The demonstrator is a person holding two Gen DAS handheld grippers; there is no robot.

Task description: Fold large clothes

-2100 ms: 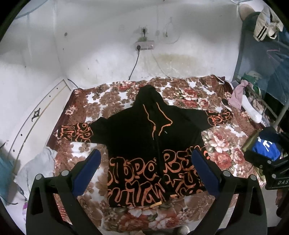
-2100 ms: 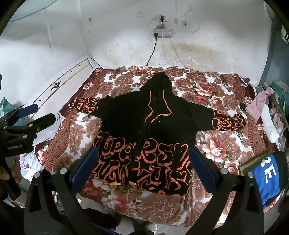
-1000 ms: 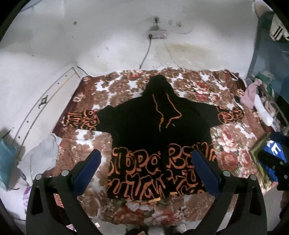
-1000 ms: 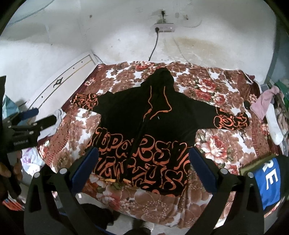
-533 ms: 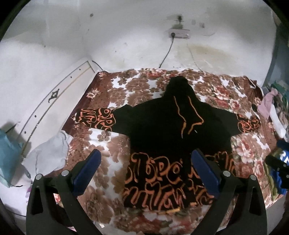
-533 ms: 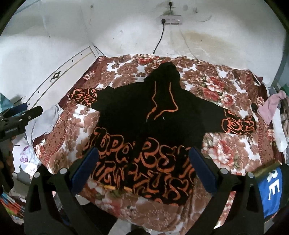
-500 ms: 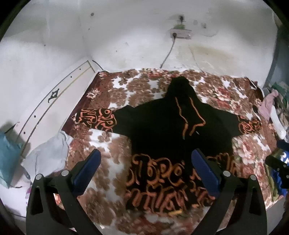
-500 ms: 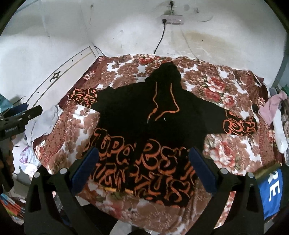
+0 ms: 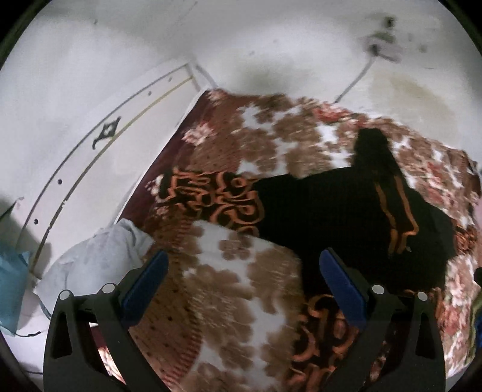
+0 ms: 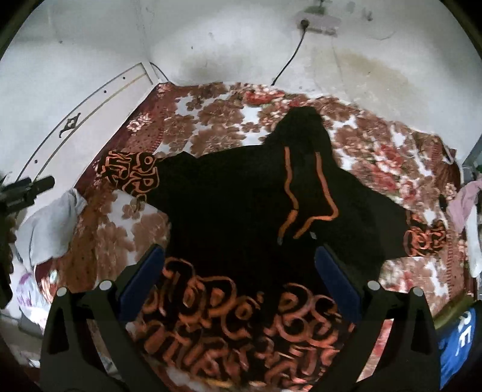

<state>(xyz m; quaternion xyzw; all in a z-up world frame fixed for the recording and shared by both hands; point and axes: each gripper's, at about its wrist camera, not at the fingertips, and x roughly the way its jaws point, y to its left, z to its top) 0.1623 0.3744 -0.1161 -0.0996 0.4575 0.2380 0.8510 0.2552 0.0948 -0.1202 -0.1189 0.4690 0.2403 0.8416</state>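
Observation:
A black hoodie with orange lettering lies flat and face up on the bed, sleeves spread wide, hood toward the far wall. Its left sleeve cuff shows orange print in the left wrist view. My left gripper is open above the floral blanket, just short of that sleeve, with nothing between its blue pads. My right gripper is open above the hoodie's chest and lettered hem, holding nothing. The other sleeve cuff lies at the right.
A brown floral blanket covers the bed. A white headboard runs along the left. Pale cloth is heaped off the bed's left edge. A wall socket with cable sits above. Pink clothing lies at right; a blue item sits lower right.
Both grippers have moved closer to the bed. The left one has swung left toward the sleeve; the right one has come in over the hoodie's body. Both stay open.

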